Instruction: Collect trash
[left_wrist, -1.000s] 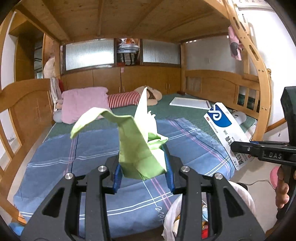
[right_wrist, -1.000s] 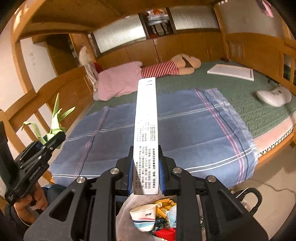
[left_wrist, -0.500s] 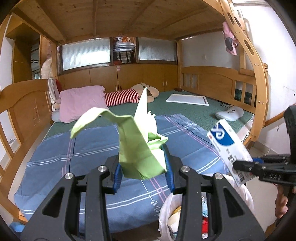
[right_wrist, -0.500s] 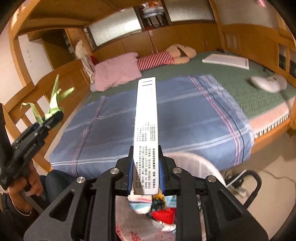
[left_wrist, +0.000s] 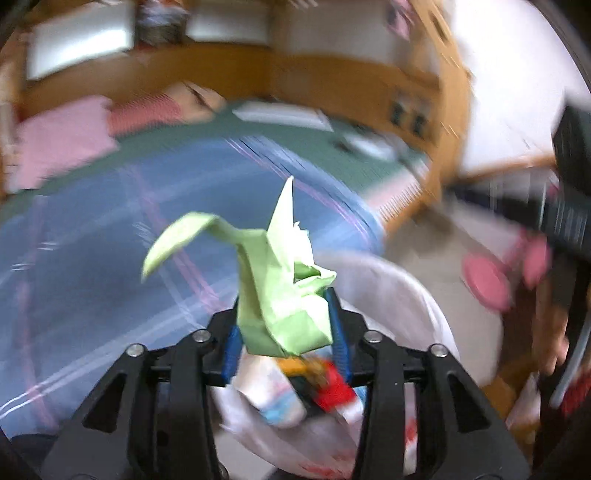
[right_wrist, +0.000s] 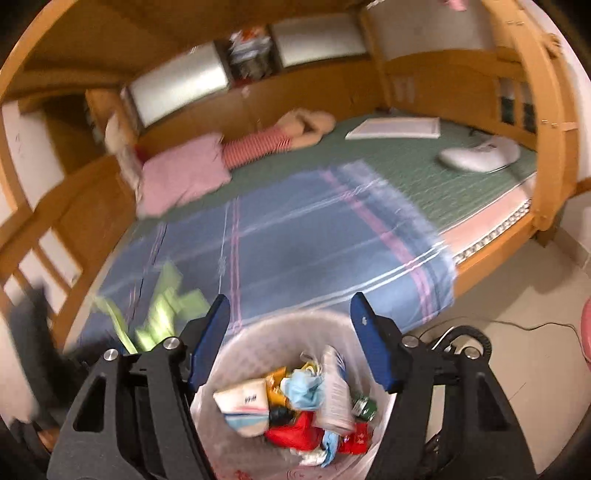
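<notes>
- We see the left gripper (left_wrist: 284, 341) with its jaws opening; the green folded paper (left_wrist: 280, 295) sits between the blue pads, left pad touching it, a slight gap on the right, so the hold is loosening.
- That gripper and paper hang just above the near rim of the trash bin (left_wrist: 399, 280), a white-lined bin full of litter.
- The right gripper (right_wrist: 291, 343) is over the same trash bin (right_wrist: 258, 332), jaws opening wide, nothing between its pads.
- A white box with printed text (right_wrist: 334, 391) lies inside the bin on top of the rubbish, next to a crumpled paper cup (right_wrist: 242, 406) and a red wrapper (right_wrist: 295, 432), below the right gripper's pads.
- In the right wrist view the green paper (right_wrist: 162, 314) shows blurred left of the bin.
- The blue plaid sheet (right_wrist: 314, 251) on the bed lies behind the bin.
- Versus one second ago: the right gripper was clamped on the white box, now the box is in the bin; the left gripper was up over the bed, now tipped down over the bin, its view motion-blurred.
</notes>
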